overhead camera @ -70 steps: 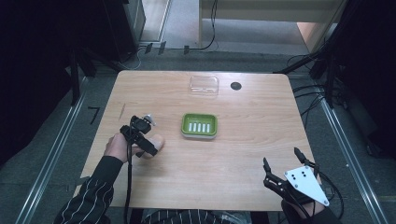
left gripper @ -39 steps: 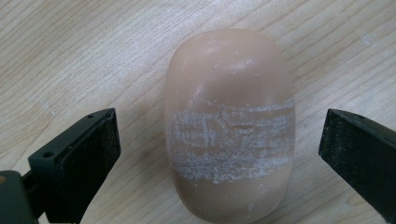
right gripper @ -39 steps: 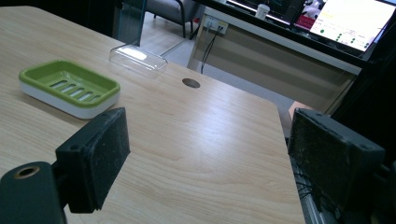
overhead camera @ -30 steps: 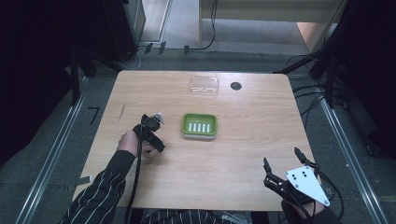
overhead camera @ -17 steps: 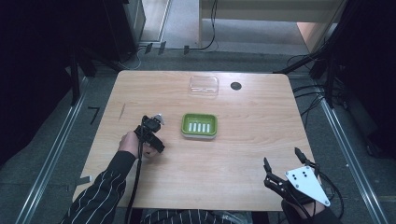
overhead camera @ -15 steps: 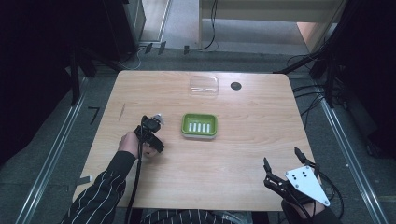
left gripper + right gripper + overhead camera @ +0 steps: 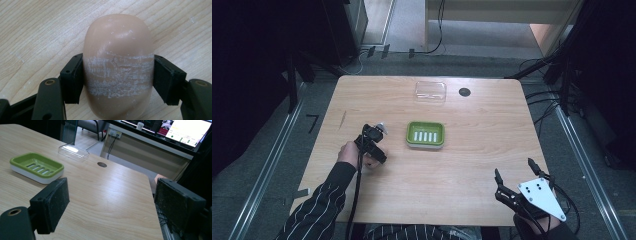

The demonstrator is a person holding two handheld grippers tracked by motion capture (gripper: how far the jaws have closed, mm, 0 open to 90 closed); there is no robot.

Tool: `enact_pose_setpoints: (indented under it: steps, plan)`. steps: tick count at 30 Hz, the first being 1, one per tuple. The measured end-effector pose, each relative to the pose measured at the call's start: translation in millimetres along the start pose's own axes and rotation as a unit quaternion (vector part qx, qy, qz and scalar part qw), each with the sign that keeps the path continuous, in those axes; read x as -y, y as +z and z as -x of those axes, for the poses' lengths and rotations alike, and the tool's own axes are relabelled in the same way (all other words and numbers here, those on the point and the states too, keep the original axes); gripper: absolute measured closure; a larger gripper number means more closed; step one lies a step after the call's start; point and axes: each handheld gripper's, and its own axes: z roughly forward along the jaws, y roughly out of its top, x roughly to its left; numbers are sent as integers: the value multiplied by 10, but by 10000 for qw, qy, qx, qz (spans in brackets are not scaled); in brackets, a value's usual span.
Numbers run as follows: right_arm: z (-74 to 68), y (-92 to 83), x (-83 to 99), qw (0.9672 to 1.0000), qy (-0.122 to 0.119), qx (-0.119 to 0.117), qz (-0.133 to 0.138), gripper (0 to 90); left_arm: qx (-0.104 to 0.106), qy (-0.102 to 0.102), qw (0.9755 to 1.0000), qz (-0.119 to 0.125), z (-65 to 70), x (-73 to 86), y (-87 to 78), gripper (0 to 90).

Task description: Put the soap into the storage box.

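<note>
Two black pads of the left gripper press on the flanks of a soap bar; its jaws have just been closing and now clamp the bar between them. The bar is a rounded, peach-coloured oval with a glossy top and a band of whitish scuff marks across its middle, right where the pads meet it. It lies on the wooden table, left of centre, just beside a green soap dish with a slotted floor and a white base. Farther back, near the table's far edge, sit a clear plastic lid and a small dark round hole. The right gripper hovers at the near right corner, jaws spread wide with nothing between them. Around the table the floor is grey, with cables trailing and dark equipment at both sides.
</note>
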Motion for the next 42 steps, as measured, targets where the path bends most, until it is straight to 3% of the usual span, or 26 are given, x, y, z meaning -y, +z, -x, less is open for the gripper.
enact_pose_setpoints:
  steps: [9, 19, 30, 31, 42]
  plan:
    - [-2, 5, -3, 10000, -19, -11, 0, 135, 30, 227, 9997, -101, 5, 0, -14, 337]
    - [-1, 4, -2, 10000, -24, -25, 0, 134, 60, 481, 9988, -12, 41, -2, -117, 337]
    - [-8, 10, -3, 10000, -13, -43, -23, 134, 131, 806, 9967, -17, 70, -31, -183, 337]
    - [-12, 5, -5, 10000, -24, -44, -25, 134, 129, 908, 9958, -1, 78, -55, -200, 337]
    - [-1, 7, -2, 10000, -10, -31, -10, 134, 145, 1147, 9932, 99, 103, -159, -286, 337]
